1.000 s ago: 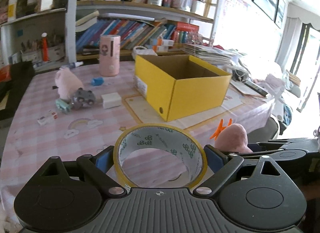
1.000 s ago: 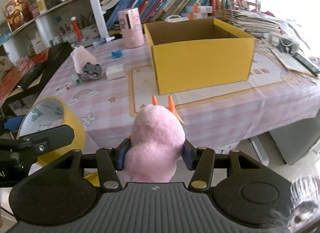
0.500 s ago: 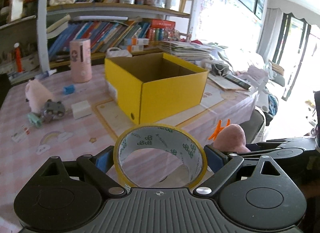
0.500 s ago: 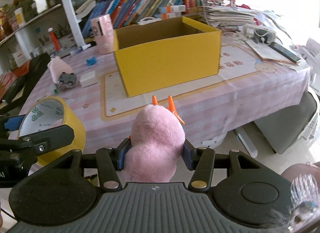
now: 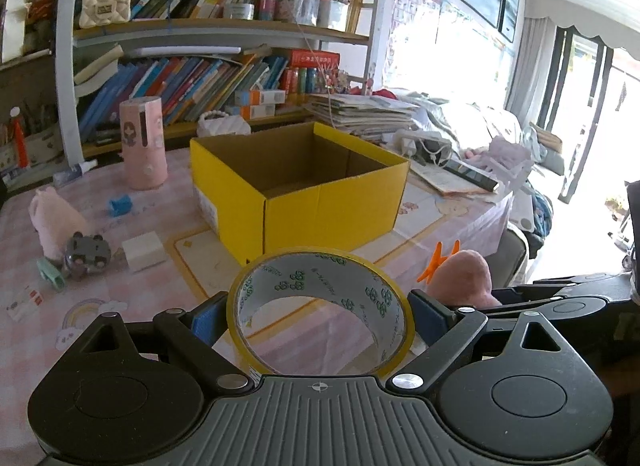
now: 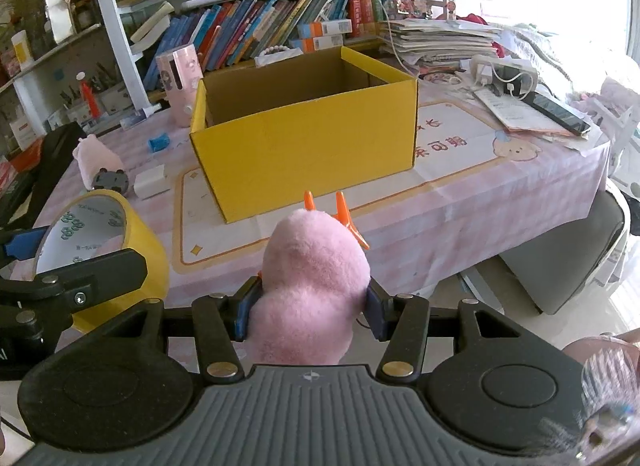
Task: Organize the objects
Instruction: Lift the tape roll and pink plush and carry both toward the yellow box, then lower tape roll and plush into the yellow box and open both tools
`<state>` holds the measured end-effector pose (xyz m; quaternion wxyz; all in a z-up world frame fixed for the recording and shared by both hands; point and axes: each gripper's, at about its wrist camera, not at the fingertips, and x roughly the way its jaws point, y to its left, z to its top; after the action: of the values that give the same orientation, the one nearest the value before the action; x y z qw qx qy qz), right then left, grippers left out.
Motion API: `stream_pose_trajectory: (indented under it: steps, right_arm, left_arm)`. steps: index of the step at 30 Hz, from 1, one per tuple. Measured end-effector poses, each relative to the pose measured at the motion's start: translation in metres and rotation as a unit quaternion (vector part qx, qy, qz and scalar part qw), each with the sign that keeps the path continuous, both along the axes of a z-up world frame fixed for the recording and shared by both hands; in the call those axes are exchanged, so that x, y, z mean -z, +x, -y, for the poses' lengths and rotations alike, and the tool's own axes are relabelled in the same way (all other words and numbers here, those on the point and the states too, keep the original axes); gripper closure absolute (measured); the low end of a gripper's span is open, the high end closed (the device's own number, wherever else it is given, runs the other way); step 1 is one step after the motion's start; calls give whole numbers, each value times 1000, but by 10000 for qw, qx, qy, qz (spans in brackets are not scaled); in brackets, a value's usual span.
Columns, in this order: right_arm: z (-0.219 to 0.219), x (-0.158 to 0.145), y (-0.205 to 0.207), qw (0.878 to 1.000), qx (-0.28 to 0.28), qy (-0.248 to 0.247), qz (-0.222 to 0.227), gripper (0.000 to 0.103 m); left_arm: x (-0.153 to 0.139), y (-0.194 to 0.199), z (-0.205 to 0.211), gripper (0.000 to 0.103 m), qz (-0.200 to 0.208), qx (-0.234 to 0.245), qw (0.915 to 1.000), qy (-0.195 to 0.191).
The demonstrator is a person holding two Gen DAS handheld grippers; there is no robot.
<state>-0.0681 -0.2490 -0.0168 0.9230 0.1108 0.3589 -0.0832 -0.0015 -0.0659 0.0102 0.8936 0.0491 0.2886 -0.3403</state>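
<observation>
Pink checked cloth covers the bench point(image 5: 132, 290). At the left of the left wrist view lie a pale pink plush toy point(image 5: 54, 221), a grey toy car point(image 5: 86, 254) and a white block point(image 5: 143, 252). Lower centre, the left gripper point(image 5: 320, 316) clamps a yellow tape roll point(image 5: 320, 306). Behind stands the open yellow cardboard box point(image 5: 332, 205). The right gripper point(image 6: 310, 308) squeezes a pink plush bird with orange feet point(image 6: 312, 282), low in its view.

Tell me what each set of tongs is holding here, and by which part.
Left tongs: roll of yellow tape, pinched across its outer rim. Right tongs: pink plush toy, squeezed at the narrow waist between its two lobes.
</observation>
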Motion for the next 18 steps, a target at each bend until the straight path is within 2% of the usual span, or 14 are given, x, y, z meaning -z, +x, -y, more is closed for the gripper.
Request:
stream_pose_trajectory:
  steps: [11,18]
  right_arm:
    - [20,-7,29,9999,-27,-82,73,53]
    - [46,-27,60,9988,-35,-158,455,53]
  left_arm:
    - [-10,27,20,9,186,-41,9998,-48]
    - [-26,53,40,9,475,-140,9986,-174]
